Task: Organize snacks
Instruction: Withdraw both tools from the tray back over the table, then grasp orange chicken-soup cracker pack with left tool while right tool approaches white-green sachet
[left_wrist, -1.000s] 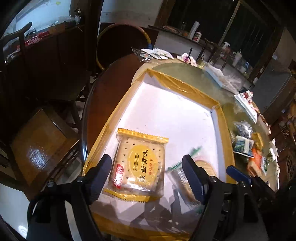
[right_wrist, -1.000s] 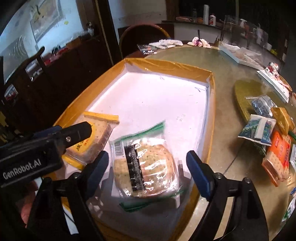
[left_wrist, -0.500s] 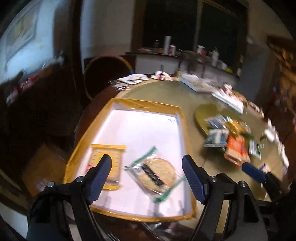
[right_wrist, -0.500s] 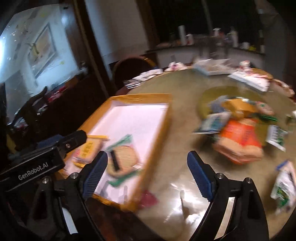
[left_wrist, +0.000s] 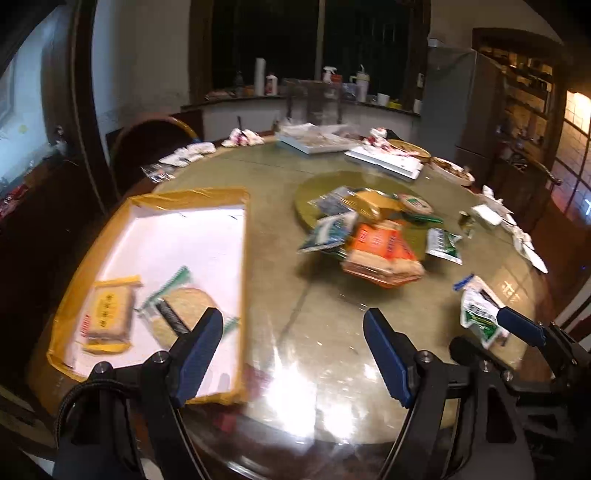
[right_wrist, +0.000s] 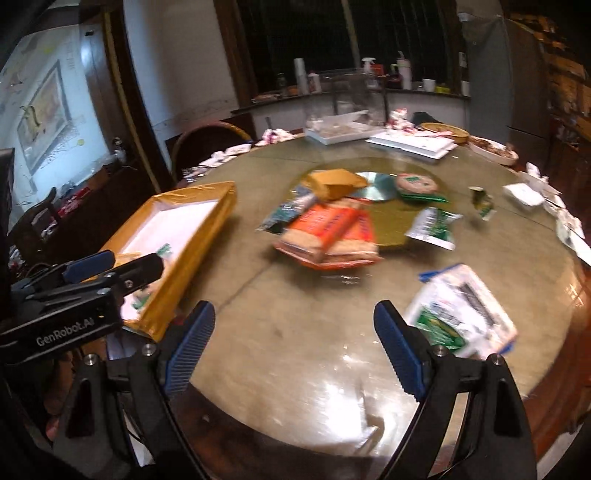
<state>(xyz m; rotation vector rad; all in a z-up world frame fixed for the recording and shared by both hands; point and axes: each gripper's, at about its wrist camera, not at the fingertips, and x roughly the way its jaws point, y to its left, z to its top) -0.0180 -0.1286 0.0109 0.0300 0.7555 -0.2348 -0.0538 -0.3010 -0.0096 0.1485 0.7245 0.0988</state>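
A yellow-rimmed white tray (left_wrist: 242, 236) lies at the table's left and holds a yellow cracker pack (left_wrist: 108, 314) and a clear round-biscuit pack (left_wrist: 181, 314). The tray also shows in the right wrist view (right_wrist: 199, 218). A pile of snack packs with orange cracker packs (left_wrist: 380, 251) (right_wrist: 328, 232) lies mid-table. A white-and-green pack (right_wrist: 458, 310) (left_wrist: 480, 314) lies near the front right. My left gripper (left_wrist: 293, 354) is open and empty above the bare table. My right gripper (right_wrist: 295, 343) is open and empty, just left of the white-and-green pack.
A round green turntable (left_wrist: 317, 184) sits under part of the pile. White trays (left_wrist: 384, 160), dishes and tissues crowd the table's far side. A chair (left_wrist: 155, 144) stands behind the tray. The table's front edge (right_wrist: 295, 435) is close below both grippers.
Both grippers have swung right, away from the tray and toward the snack pile. The two packs stay in the tray. Both stay open and empty.
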